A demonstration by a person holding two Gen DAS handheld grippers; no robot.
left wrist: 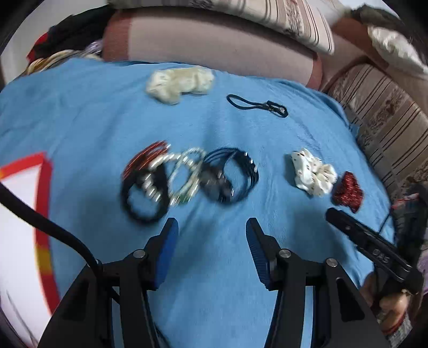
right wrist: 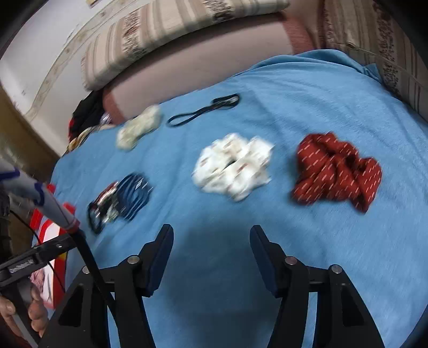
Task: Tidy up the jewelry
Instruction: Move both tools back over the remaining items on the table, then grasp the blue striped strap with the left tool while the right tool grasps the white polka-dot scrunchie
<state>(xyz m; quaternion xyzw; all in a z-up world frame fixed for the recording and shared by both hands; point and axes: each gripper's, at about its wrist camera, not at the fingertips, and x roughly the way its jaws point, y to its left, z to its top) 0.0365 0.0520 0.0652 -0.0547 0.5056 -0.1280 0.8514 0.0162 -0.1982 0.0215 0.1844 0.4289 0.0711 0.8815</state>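
Note:
On a blue cloth [left wrist: 240, 254] lies a pile of bracelets: a black band [left wrist: 144, 198], red bangles [left wrist: 145, 156], silver beaded ones [left wrist: 184, 171] and dark blue cords [left wrist: 232, 174]. My left gripper [left wrist: 211, 227] is open and empty just in front of them. A white scrunchie [right wrist: 232, 166] and a red scrunchie [right wrist: 337, 171] lie ahead of my right gripper [right wrist: 211, 235], which is open and empty. The bracelet pile [right wrist: 120, 198] shows at the right view's left. A cream scrunchie [left wrist: 179, 83] and a black cord [left wrist: 256, 105] lie farther back.
A sofa with striped cushions [left wrist: 267, 24] borders the cloth's far side. A red-edged white box [left wrist: 24, 214] sits at the left. The other gripper's body [left wrist: 369, 243] shows at the right edge of the left wrist view. Dark clothes [left wrist: 67, 34] lie at the far left.

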